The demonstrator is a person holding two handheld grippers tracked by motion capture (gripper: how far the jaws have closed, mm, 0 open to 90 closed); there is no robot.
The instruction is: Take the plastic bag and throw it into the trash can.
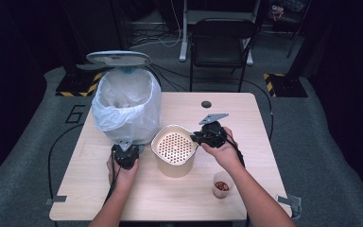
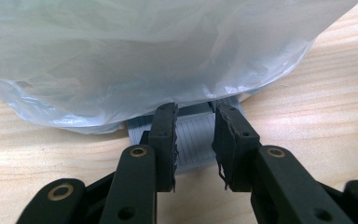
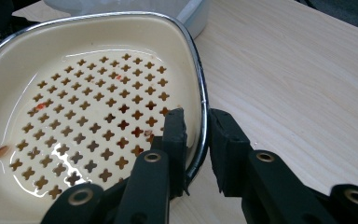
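Pale wood tabletop [image 1: 246, 142] carries a pedal bin [image 1: 125, 101] lined with a translucent bag at ten o'clock; the left gripper [image 2: 195, 135] is clenched on its grey foot pedal [image 2: 193, 140]. At centre sits the cream strainer bucket [image 1: 174, 150], its chrome rim [image 3: 200, 116] clamped by the right gripper [image 3: 196, 123]. A small cup of red bits [image 1: 221, 185] stands at five o'clock.

Bright, evenly lit table [image 1: 246, 113] amid dark surroundings; soft overhead view, sharp close-ups.
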